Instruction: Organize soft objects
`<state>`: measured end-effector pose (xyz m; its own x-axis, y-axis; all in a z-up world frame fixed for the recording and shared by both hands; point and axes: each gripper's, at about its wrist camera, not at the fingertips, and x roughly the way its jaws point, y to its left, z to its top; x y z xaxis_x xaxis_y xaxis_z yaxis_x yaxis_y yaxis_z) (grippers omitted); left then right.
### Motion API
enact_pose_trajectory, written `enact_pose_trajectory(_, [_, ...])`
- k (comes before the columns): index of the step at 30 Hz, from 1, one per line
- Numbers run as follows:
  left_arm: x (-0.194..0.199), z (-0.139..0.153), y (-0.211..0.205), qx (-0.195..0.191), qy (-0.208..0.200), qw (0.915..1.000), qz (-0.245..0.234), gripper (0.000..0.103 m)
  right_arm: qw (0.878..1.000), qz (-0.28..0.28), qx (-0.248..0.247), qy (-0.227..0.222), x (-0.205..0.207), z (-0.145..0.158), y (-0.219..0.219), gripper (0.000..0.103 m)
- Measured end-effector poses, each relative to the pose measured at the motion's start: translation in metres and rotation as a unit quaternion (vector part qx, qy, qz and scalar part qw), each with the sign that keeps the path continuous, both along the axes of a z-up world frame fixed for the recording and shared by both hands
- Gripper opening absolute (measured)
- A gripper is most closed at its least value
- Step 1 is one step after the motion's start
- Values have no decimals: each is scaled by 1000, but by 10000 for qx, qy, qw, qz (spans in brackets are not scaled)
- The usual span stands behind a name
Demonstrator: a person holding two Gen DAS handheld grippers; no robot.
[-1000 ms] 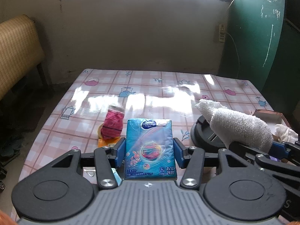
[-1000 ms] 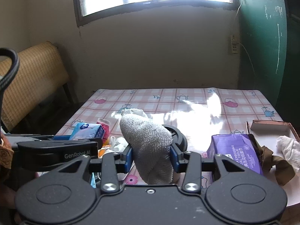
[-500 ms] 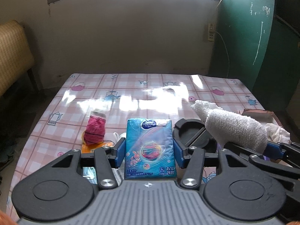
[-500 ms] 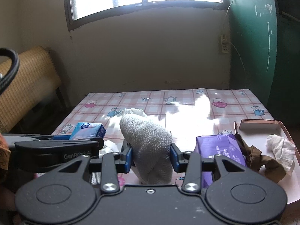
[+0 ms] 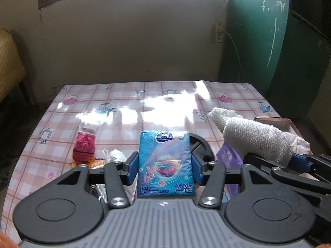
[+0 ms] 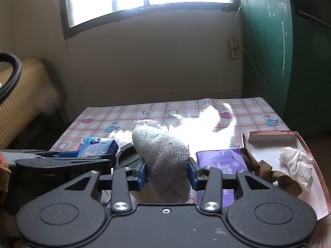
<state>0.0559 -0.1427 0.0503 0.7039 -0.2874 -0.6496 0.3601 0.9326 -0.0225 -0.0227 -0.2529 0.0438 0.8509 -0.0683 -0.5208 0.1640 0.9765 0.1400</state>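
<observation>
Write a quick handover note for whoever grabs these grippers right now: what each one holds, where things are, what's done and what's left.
Left gripper: shut on the blue tissue pack, held above the table.
Right gripper: shut on the white towel.
Box at the right edge: holds a crumpled tissue; purple pack and brown strap lie at its near-left corner.
Left: place both held items; the pink cloth sits loose on the table.

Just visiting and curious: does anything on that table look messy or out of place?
Slightly. In the cardboard tray, a crumpled white tissue lies loose, and a brown strap drapes over its near edge beside the purple tissue pack. Nothing looks spilled or broken.
</observation>
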Motion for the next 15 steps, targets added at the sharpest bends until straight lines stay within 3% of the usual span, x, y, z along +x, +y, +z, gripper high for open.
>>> enact_pose_trajectory(15, [-3, -3, -29, 12, 43, 9995, -299, 54, 9995, -314, 11, -1, -13, -1, -33, 49])
